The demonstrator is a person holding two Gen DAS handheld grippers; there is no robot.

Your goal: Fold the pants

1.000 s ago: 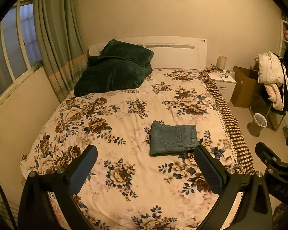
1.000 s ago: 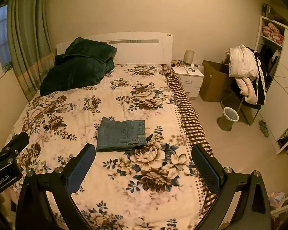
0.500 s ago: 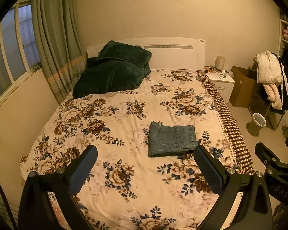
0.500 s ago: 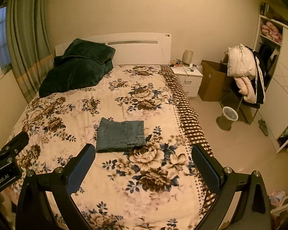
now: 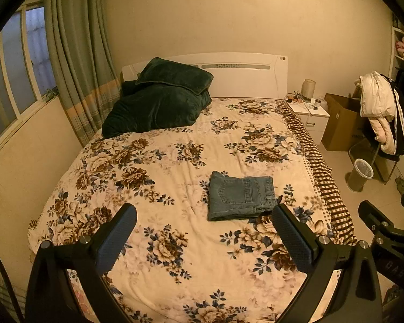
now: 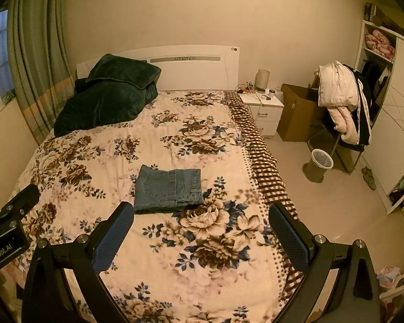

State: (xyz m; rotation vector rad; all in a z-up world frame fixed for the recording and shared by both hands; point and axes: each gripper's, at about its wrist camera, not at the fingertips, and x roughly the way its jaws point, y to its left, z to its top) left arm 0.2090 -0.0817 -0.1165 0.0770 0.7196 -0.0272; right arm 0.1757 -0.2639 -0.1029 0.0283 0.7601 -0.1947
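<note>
The pants (image 5: 241, 197), blue denim, lie folded into a compact rectangle on the floral bedspread (image 5: 175, 242), toward the bed's right side and nearer its foot than its head, with a back pocket facing up. Both grippers are held above the foot of the bed, well apart from the pants. The left gripper (image 5: 204, 235) has its fingers spread wide and holds nothing; the right gripper (image 6: 201, 231) is likewise spread wide and empty. A dark green pillow (image 5: 175, 76) rests on a bundled green blanket (image 5: 153, 113) by the white headboard (image 5: 245, 78). A white nightstand (image 6: 262, 107) beside the bed carries what looks like a lamp, though it is small.
</note>
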